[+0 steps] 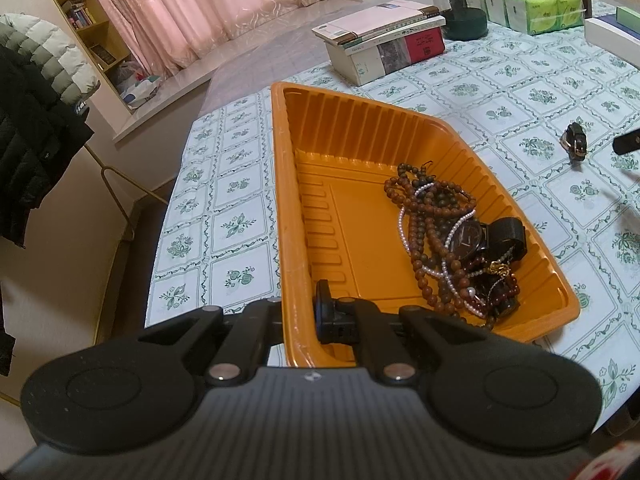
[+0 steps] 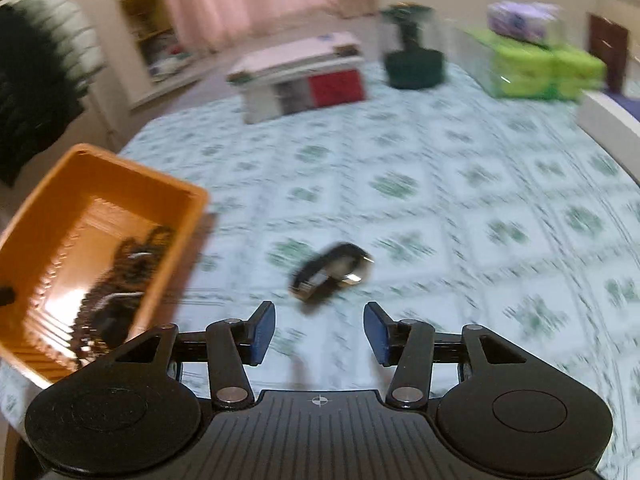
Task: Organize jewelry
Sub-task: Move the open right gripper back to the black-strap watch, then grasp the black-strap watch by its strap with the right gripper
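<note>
**One watch on the cloth, the rest in the tray**

Your orange tray (image 1: 288, 208) sits on the flower-print tablecloth (image 1: 560, 92), and everything gathered so far lies heaped at one end of it. In your left wrist view that heap is at the tray's near right corner: strands of brown beads (image 1: 428, 220), a thin pearl string (image 1: 454, 232) threaded through them, a black watch (image 1: 470, 238) with its strap looped beside the dial, and some dark red beads (image 1: 506, 290) against the near wall. The rest of the tray floor is bare ribbed plastic.

Your left gripper (image 1: 298, 316) is clamped on the tray's near left rim, one finger (image 1: 326, 312) inside the wall and the other outside it, so the rim is pinched between them.

To the right of the tray, well apart from it, a second strapped piece (image 2: 330, 276) lies loose on the cloth; it looks like a dark watch with a gold-toned case, though the right view is blurred. Your right gripper (image 2: 319, 332) hangs just short of it with jaws apart and nothing between the blue pads (image 2: 264, 332).

Beyond the tray, at the far side of the table, you have a stack of books (image 1: 384, 44), a dark green jar (image 1: 460, 4) and green tissue packs (image 1: 536, 10).
</note>
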`<state>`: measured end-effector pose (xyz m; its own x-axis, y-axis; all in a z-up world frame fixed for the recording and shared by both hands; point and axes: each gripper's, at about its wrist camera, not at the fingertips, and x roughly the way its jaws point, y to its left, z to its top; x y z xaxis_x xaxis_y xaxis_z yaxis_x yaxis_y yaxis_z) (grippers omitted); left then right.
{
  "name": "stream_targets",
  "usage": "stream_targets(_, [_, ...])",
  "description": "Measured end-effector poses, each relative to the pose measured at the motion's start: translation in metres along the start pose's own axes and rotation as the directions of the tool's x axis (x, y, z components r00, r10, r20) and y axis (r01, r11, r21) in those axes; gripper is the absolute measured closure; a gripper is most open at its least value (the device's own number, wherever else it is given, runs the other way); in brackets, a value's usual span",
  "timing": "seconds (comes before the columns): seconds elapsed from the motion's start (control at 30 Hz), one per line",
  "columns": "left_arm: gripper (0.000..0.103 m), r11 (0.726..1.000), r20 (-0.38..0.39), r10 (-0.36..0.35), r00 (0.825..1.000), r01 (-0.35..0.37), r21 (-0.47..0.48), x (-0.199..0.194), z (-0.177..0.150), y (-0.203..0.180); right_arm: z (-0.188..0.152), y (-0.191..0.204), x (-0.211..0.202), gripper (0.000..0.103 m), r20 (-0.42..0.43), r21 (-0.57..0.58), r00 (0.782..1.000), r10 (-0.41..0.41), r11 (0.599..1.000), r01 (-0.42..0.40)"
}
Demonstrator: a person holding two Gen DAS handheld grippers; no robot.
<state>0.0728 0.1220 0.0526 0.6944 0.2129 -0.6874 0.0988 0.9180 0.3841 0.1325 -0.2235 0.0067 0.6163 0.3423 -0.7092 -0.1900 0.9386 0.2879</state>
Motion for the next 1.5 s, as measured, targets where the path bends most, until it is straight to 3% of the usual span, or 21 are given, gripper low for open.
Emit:
stream_targets(0.3, [0.099,1.0,-0.004,0.006,1.0,-0.006,0.011,-0.001,0.002,-0.003,0.006,0.009,0.02,0.053,0.018,0.0,0.999,0.04,0.999,-0.04])
stream_targets(0.6, [0.099,1.0,-0.009,0.004,1.0,-0.004,0.016,0.0,0.002,-0.002,0.026,0.018,0.07,0.053,-0.045,0.015,0.999,-0.024,1.0,0.025])
stream_targets(0.63, [0.099,1.0,-0.009,0.004,1.0,-0.004,0.015,0.0,0.002,-0.002,0.026,0.017,0.073,0.055,-0.047,0.014,0.999,-0.027,1.0,0.027])
stream_targets(0.67, [0.099,1.0,-0.009,0.004,1.0,-0.003,0.015,0.0,0.002,-0.002,0.027,0.017,0.075,0.064,-0.049,0.011,0.998,-0.029,1.0,0.029])
stream_targets(0.7, [0.099,1.0,-0.009,0.004,1.0,-0.003,0.015,0.0,0.002,-0.002,0.027,0.016,0.076,0.075,-0.057,0.002,0.998,-0.029,1.0,0.03])
stream_targets(0.87, [0.099,1.0,-0.007,0.005,1.0,-0.004,0.016,0.0,0.002,-0.002,0.02,0.011,0.068,0.087,-0.086,-0.039,0.996,-0.031,0.999,0.028])
stream_targets(0.97, [0.099,1.0,-0.005,0.007,1.0,-0.007,0.019,0.001,0.001,-0.002,0.014,0.004,0.054,0.087,-0.1,-0.06,0.995,-0.021,0.998,0.015])
stream_targets(1.13, [0.099,1.0,-0.005,0.008,1.0,-0.008,0.021,0.001,0.001,-0.003,0.001,-0.008,0.032,0.087,-0.078,-0.106,0.994,-0.076,0.992,0.068])
stream_targets(1.5, [0.098,1.0,-0.004,0.008,1.0,-0.008,0.022,-0.001,0.001,-0.004,-0.008,-0.006,0.033,0.087,-0.045,-0.218,0.989,-0.138,0.968,0.125])
